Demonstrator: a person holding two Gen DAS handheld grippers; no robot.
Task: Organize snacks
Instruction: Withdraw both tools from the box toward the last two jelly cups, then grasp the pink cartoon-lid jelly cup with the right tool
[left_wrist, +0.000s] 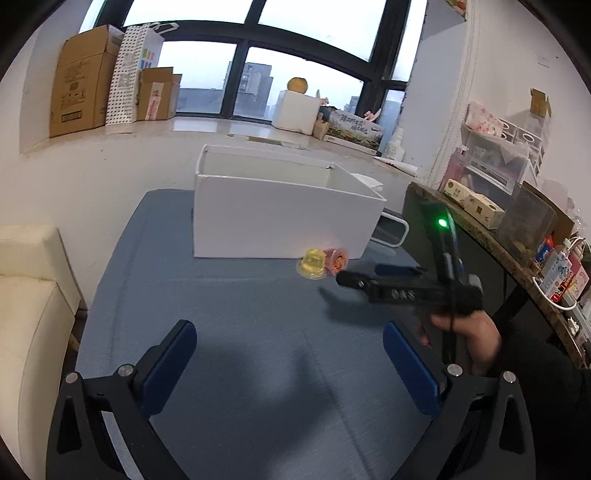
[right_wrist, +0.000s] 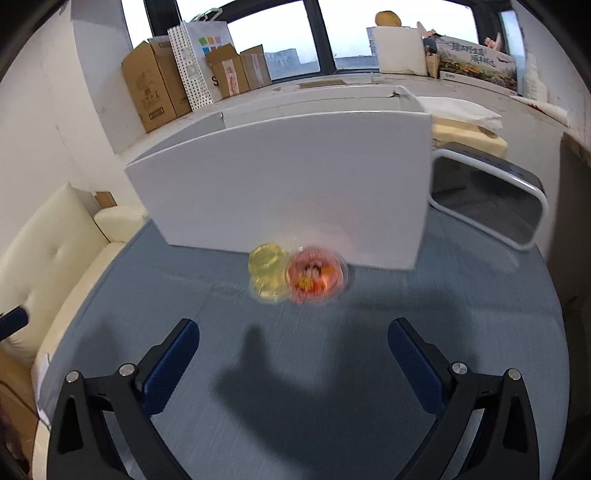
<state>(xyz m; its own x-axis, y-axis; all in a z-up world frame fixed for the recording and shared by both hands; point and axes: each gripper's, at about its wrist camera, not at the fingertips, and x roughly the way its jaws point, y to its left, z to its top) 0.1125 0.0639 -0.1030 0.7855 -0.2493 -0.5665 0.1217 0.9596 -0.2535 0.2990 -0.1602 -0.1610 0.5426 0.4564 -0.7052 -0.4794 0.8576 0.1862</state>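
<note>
Two small jelly cups lie side by side on the blue table cover, touching the front wall of an open white box (left_wrist: 273, 218) (right_wrist: 288, 184): a yellow cup (left_wrist: 312, 266) (right_wrist: 269, 273) on the left and an orange-pink cup (left_wrist: 335, 260) (right_wrist: 317, 276) on the right. My left gripper (left_wrist: 290, 350) is open over bare cover, well short of the cups. My right gripper (right_wrist: 293, 350) is open too, a short way in front of both cups; in the left wrist view its black fingers (left_wrist: 354, 282) point at the orange-pink cup. The box's inside is hidden.
A cream sofa (left_wrist: 26, 295) (right_wrist: 62, 243) borders the table on the left. A white-framed stool (right_wrist: 491, 192) stands right of the box. A dark side table (left_wrist: 491, 236) with cartons and bins is at the right. Cardboard boxes (left_wrist: 85, 81) line the windowsill.
</note>
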